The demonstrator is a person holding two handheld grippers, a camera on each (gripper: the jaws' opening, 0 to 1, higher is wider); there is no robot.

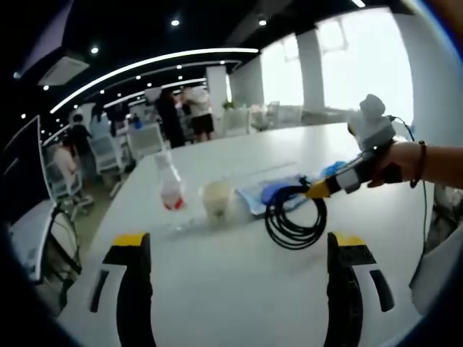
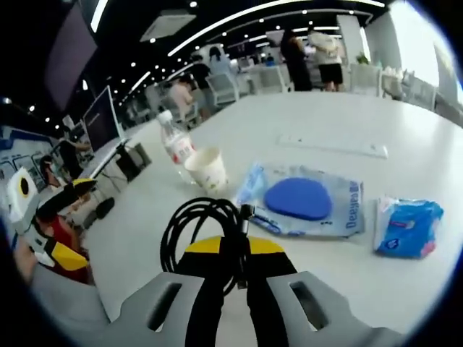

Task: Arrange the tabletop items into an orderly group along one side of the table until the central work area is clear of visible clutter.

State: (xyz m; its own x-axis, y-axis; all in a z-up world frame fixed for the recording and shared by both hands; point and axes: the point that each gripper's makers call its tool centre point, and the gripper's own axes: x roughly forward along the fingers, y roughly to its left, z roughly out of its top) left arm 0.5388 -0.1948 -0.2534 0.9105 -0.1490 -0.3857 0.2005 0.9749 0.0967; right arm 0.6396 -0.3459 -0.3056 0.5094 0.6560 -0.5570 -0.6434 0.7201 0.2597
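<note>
We took the long white table [image 1: 239, 282] as our landmark: the clutter lay in a loose row across its middle, so the coming move turned on carrying the coiled black cable [image 2: 206, 231] away from that row toward one edge. The right gripper [image 2: 235, 271] was plainly the nearer, its jaws closed on the coil, which hung looped ahead of them over the table, beside the clear plastic pouch holding a blue disc [image 2: 307, 199]. The left gripper [image 1: 239, 278] hovered back from the row, jaws parted and empty. Further along stood a clear plastic bottle with a red label [image 1: 169, 186], a pale paper cup [image 1: 216, 199], and a small blue tissue pack [image 2: 405, 225].
</note>
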